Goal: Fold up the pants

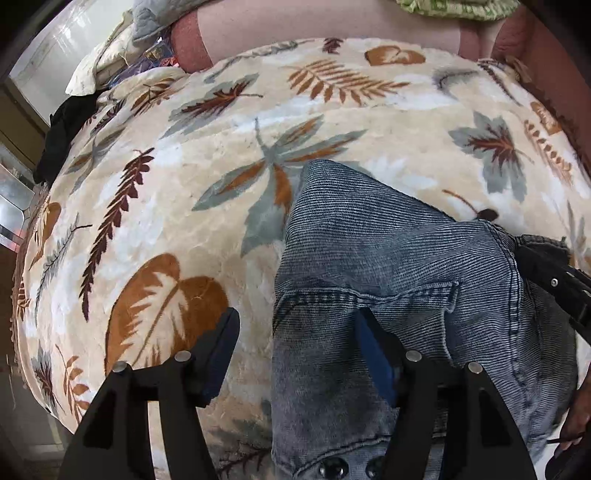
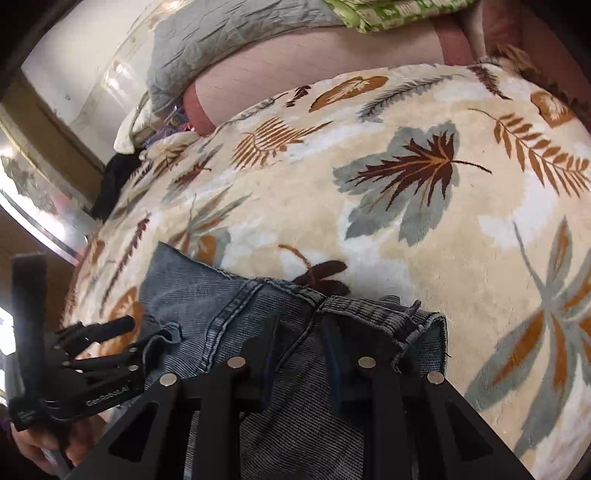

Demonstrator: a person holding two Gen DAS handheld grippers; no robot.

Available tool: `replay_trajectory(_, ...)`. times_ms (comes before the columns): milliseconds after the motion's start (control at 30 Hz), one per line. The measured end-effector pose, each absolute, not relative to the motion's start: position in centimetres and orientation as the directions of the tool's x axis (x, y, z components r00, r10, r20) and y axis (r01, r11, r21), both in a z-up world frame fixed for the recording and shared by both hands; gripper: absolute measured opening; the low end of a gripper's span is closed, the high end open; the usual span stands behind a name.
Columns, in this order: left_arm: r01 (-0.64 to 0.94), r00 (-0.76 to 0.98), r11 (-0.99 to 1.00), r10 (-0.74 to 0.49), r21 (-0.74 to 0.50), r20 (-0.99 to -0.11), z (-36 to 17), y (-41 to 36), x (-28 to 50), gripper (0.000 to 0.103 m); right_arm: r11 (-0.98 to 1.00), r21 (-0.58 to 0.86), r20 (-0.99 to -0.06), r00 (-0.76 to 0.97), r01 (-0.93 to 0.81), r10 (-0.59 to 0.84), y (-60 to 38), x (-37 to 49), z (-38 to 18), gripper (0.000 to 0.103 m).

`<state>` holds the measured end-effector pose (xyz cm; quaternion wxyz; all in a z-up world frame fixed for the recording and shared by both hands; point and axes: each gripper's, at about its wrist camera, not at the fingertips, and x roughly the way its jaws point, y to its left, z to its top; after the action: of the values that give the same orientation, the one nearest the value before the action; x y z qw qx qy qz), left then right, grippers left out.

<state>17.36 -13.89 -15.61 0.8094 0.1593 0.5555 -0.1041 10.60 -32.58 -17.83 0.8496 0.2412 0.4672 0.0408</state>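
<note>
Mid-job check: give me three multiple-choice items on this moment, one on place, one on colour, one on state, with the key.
1. Where do the blue-grey corduroy pants lie?
A. on the cream leaf-patterned fleece blanket
B. on a bare wooden floor
C. in a basket

2. What colour is the folded cloth at the far edge?
A. red
B. green
C. black

3. How does the left gripper stand?
A. clamped on a pillow
B. shut on nothing
C. open, straddling the pants' edge

Key: 1 A, leaf print surrounds the pants; 2 B, green print shows in the right wrist view; 3 C, the fingers stand well apart.
</note>
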Motion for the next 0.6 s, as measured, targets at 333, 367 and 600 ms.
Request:
replay_trajectory(333, 0.424, 0.457, 0.893, -0.067, 0.151, -0.887, -12.0, -9.3, 8.3, 0.067, 0.867, 0.497, -0.710, 0.588, 0.027, 0.388, -29.9, 1.2, -14.1, 0.042)
replay_trajectory(367, 0.440, 0.431, 0.885, -0.060, 0.151, -0.901, -13.2, -9.2, 7.4, 0.067, 0.871, 0.490, -0.724, 0.567, 0.024, 0.392, -29.2, 0.9, -14.7, 0.047)
replay_trajectory(600, 0.413, 0.445, 0.897, -0.046, 0.159, -0.894, -13.0, -8.6, 6.9, 0.069, 0.912, 0.409, -0.782, 0.529, 0.034, 0.330, -27.4, 0.0, -14.3, 0.047)
